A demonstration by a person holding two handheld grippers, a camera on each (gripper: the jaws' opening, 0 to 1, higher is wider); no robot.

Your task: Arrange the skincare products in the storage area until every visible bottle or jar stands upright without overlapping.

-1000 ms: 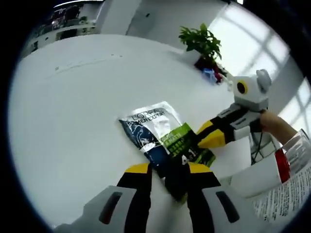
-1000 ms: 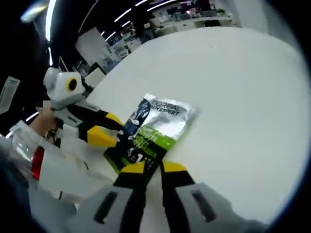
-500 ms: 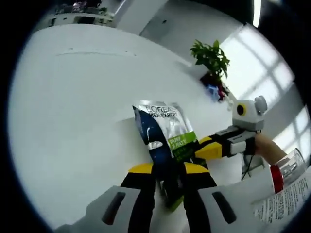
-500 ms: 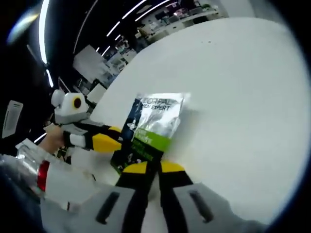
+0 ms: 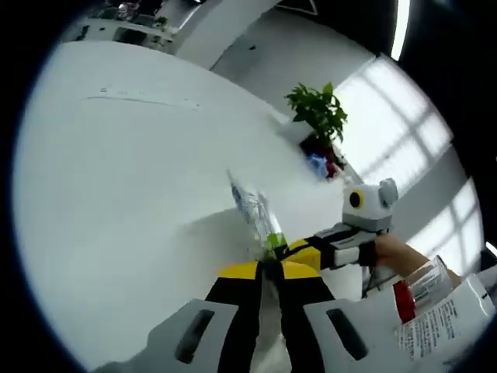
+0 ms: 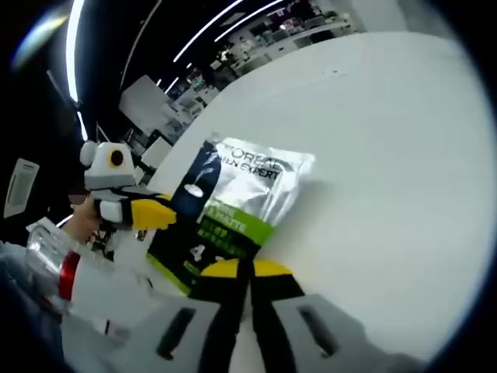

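A silver, dark blue and green skincare pouch (image 6: 233, 194) is held up off the white table (image 6: 388, 155), its printed face toward the right gripper view. My right gripper (image 6: 250, 269) is shut on its lower edge. My left gripper (image 6: 152, 214) comes in from the left and touches the pouch's left side. In the left gripper view the pouch (image 5: 255, 210) appears nearly edge-on, rising from my left gripper (image 5: 269, 269), whose jaws are shut on it. My right gripper (image 5: 311, 252) reaches in from the right to the same pouch, held by a hand (image 5: 396, 255).
A potted plant (image 5: 318, 113) with a small blue and red thing (image 5: 318, 163) beside it stands at the table's far edge. A white printed box (image 5: 446, 315) and a clear bottle with a red band (image 5: 415, 284) lie close on the right; the bottle (image 6: 50, 256) is at the left in the right gripper view.
The pouch went from lying flat on the table to being tilted up and lifted. It now shows edge-on in the left gripper view. Both grippers stayed on it.
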